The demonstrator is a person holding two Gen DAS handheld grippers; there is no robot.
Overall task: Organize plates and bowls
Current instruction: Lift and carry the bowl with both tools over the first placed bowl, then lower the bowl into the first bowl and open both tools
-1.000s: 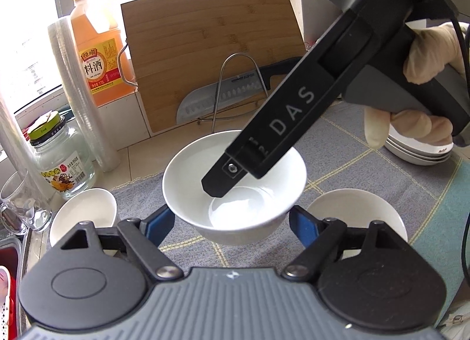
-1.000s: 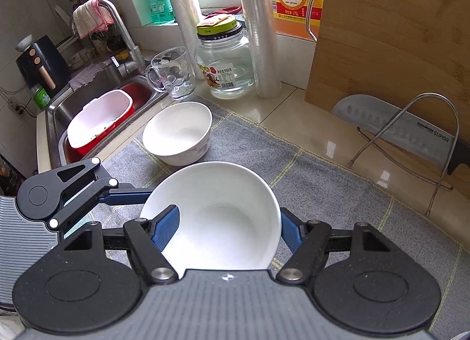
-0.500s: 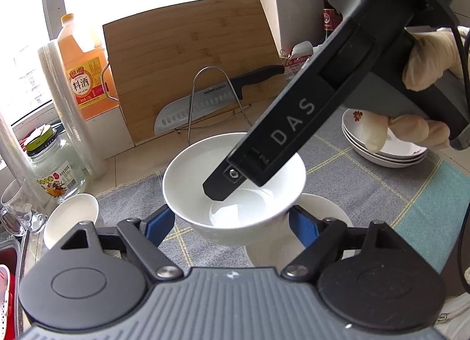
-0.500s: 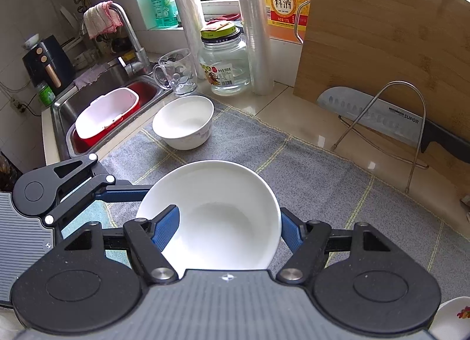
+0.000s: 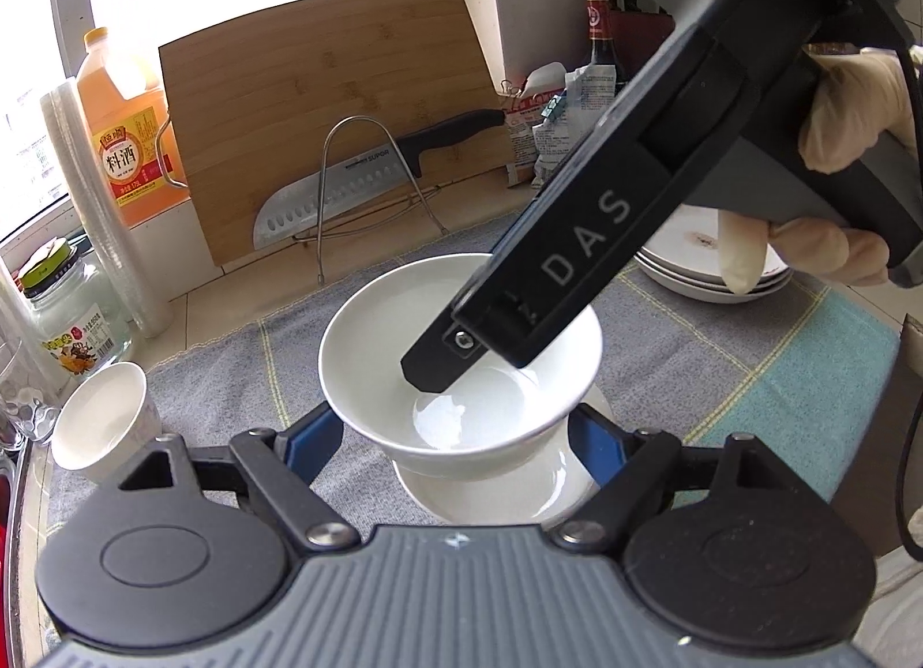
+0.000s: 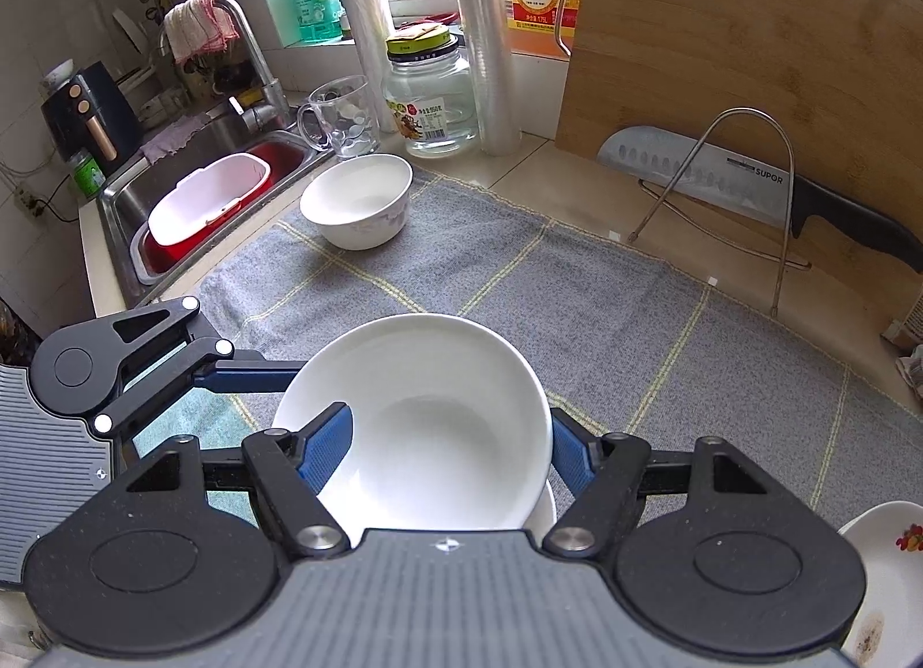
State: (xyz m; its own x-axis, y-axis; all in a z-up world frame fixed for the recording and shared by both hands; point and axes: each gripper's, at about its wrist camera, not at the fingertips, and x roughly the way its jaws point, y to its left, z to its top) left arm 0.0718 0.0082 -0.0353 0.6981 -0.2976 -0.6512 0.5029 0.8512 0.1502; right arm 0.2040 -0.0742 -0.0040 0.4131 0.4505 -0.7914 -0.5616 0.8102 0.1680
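Since the earlier frame the white bowl (image 5: 461, 362), carried by both grippers, has travelled across the grey mat (image 6: 577, 310) away from the sink (image 6: 190, 172) and now hangs directly above a second white bowl (image 5: 496, 489) that rests on the mat; the stack of flowered plates (image 5: 698, 264) has come into fuller view beyond it, while the small bowl (image 6: 357, 201) near the sink has receded. The right gripper (image 6: 450, 449) is clamped across the carried bowl, one blue pad inside the wall and the other outside it. The left gripper (image 5: 456, 443) stands about half open with its blue pads flanking the bowl's lower body; whether the pads press on it cannot be told. The carried bowl looks like glazed ceramic: rigid, moderately heavy, slippery and liable to chip on contact. The grip point of choice is the rim wall, pinched from inside and outside, as the right gripper does. As a judgement, the next action is to lower the bowl level into the bowl beneath it. Relative to the mat, the cutting board (image 5: 323, 108) and knife (image 5: 369, 177) stand behind it on the counter (image 6: 582, 177).
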